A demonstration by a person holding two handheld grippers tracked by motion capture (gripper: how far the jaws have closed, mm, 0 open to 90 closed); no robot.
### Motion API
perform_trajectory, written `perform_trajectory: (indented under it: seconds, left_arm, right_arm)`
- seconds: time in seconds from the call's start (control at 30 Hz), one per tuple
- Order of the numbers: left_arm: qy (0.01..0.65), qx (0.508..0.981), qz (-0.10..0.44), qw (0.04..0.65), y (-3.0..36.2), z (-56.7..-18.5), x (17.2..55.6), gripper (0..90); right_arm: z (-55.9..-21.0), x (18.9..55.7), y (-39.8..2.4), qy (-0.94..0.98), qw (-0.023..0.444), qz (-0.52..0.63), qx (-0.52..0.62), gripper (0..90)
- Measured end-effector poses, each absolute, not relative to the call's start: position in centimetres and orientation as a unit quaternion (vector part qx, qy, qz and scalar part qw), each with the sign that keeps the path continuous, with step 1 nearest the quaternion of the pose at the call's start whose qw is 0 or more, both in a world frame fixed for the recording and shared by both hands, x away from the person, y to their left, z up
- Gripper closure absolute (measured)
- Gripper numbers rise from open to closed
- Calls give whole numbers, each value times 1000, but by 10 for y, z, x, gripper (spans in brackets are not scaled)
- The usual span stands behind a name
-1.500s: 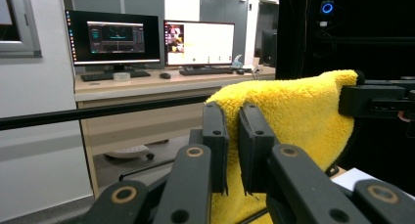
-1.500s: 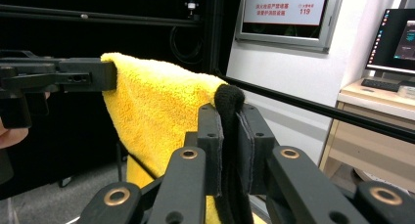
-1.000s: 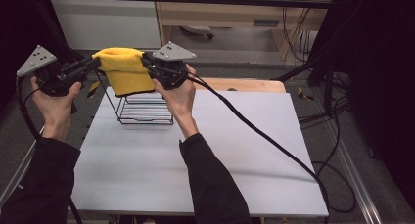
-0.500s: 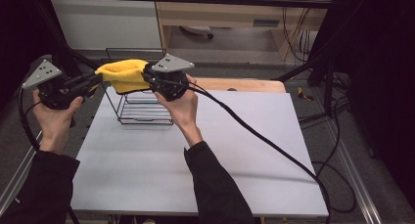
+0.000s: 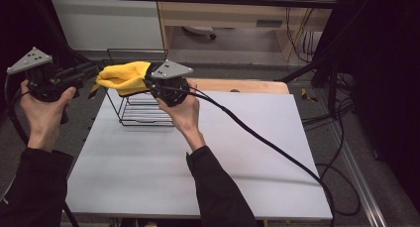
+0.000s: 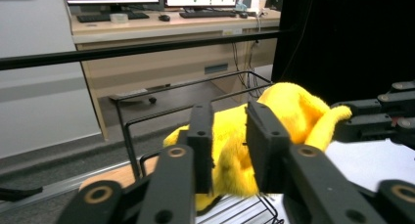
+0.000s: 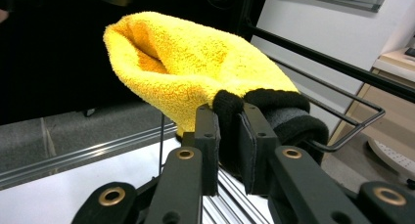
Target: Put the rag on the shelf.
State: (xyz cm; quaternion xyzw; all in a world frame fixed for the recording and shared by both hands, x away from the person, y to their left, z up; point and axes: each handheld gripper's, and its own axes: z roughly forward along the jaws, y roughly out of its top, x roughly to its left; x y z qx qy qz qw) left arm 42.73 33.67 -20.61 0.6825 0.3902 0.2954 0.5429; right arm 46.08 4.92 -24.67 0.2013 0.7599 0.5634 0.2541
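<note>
A fuzzy yellow sock [image 5: 121, 77] with a black cuff [image 7: 274, 111] hangs in the air over the wire rack [image 5: 143, 115]. My right gripper [image 5: 148, 82] is shut on the black cuff, which is pinched between its jaws [image 7: 229, 111]. My left gripper [image 5: 92, 71] is held at the sock's left end. Its jaws have just been opening and stand apart [image 6: 230, 116]. The yellow sock [image 6: 293, 111] shows just beyond the tips, with nothing pressed between the pads. The right gripper [image 6: 381, 116] faces it from the other end.
The black wire rack stands at the far left of the white table [image 5: 223, 152]. A thick black cable [image 5: 257, 138] trails from the right gripper across the table. A wooden board [image 5: 247, 85] lies at the far edge.
The left gripper has let the sock's end go and drawn back to the left. The sock, spread wider a second ago, now hangs bunched from the right gripper.
</note>
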Motion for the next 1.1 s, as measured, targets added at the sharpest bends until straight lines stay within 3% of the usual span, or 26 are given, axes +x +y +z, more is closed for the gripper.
perform_trajectory:
  seconds: [0.43,0.77,0.83,0.97,1.1]
  left_arm:
    - [385,726,249,513,317,-235,440,900]
    - [385,742,243,492,313,-261,445,900]
    - [384,744,245,489,312,-266,447,900]
    - [384,741,249,491,310,-271,450,900]
    - [384,741,254,489,310,-276,452,900]
  right_arm:
    - [-253,458,45,773,249,552,190,761]
    - [-241,449,40,756,238,579,192,524]
    - [-237,451,40,752,233,583,201,574]
    - [-239,462,47,757,218,575,218,778]
    - [-254,473,54,769,206,557,235,864]
